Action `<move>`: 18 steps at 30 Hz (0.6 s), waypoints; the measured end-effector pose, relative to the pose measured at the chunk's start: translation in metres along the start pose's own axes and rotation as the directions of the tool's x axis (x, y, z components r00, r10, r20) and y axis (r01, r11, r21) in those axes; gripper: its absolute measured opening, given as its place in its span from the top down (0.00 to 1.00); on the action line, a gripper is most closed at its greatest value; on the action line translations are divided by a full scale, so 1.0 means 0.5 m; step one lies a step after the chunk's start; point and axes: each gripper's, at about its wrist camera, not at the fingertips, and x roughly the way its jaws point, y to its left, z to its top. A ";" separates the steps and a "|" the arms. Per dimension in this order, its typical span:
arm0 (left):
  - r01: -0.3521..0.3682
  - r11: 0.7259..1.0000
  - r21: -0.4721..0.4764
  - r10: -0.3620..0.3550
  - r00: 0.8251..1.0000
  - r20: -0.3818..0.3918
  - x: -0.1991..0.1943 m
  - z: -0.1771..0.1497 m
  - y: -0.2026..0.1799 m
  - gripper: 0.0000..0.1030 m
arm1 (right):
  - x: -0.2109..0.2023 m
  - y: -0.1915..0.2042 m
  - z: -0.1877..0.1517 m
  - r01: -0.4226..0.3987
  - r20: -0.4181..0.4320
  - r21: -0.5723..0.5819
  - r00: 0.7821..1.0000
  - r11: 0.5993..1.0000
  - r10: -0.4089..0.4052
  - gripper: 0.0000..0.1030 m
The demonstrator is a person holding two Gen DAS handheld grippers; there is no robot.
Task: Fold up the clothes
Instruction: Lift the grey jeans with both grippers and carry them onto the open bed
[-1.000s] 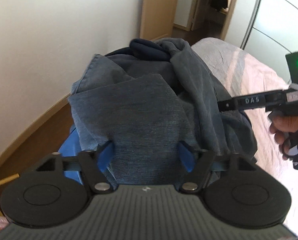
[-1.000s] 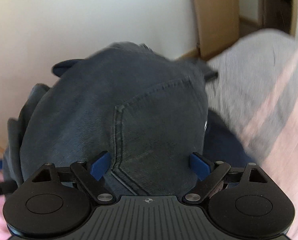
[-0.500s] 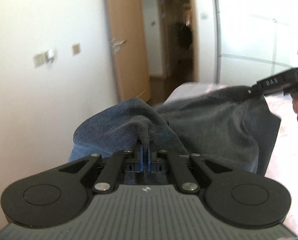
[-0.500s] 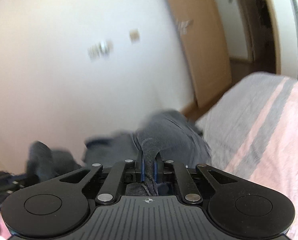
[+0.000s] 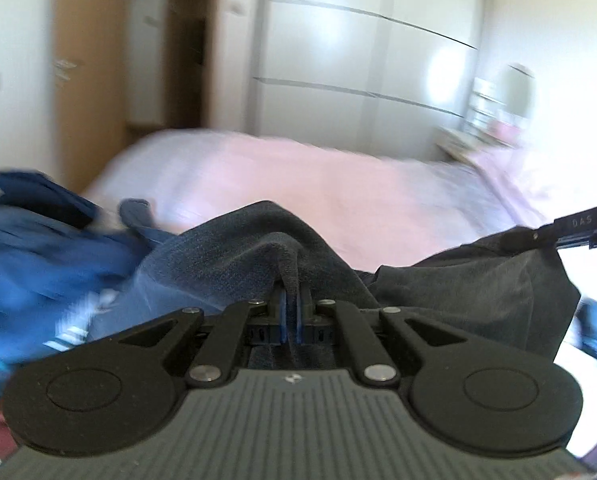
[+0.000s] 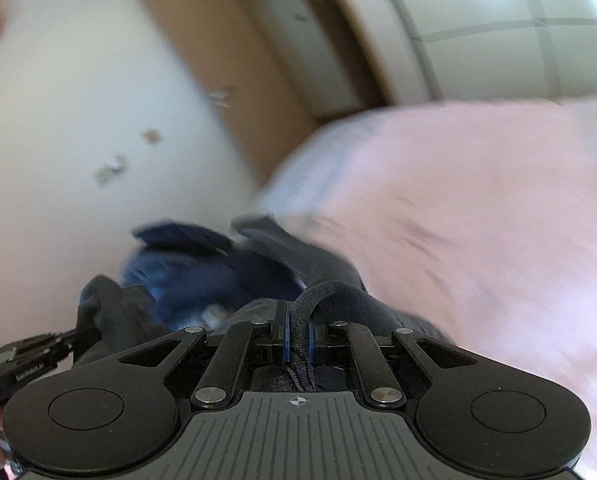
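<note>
Both claws, wide 1 s ago, now pinch the jeans [image 5: 226, 264]: left claw [image 5: 291, 312] & right claw [image 6: 297, 336] lift them off the pile [image 5: 38, 264], toward bed [image 5: 338, 184].

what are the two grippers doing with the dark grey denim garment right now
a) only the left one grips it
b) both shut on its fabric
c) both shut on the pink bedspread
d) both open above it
b: the left gripper pinches a fold of the dark grey denim garment, and the right gripper clamps a thick seamed edge of it, above the pink bedspread.
</note>
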 end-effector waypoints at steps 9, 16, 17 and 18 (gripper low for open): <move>0.203 0.976 0.074 -0.193 0.973 -0.125 0.161 0.056 -0.150 0.98 | -0.224 -0.106 -0.030 0.117 0.002 0.063 0.993 0.991 -0.117 0.94; 0.143 0.988 0.055 -0.128 0.967 -0.220 0.367 0.076 -0.121 0.94 | -0.149 -0.257 0.011 0.283 0.099 0.184 0.948 0.941 -0.304 0.85; 0.140 0.989 0.054 -0.124 0.965 -0.231 0.374 0.075 -0.115 0.91 | -0.131 -0.273 0.012 0.333 0.092 0.190 0.931 0.924 -0.354 0.68; 0.135 0.990 0.052 -0.119 0.966 -0.231 0.375 0.074 -0.107 0.91 | -0.117 -0.283 0.014 0.378 0.088 0.197 0.912 0.904 -0.401 0.60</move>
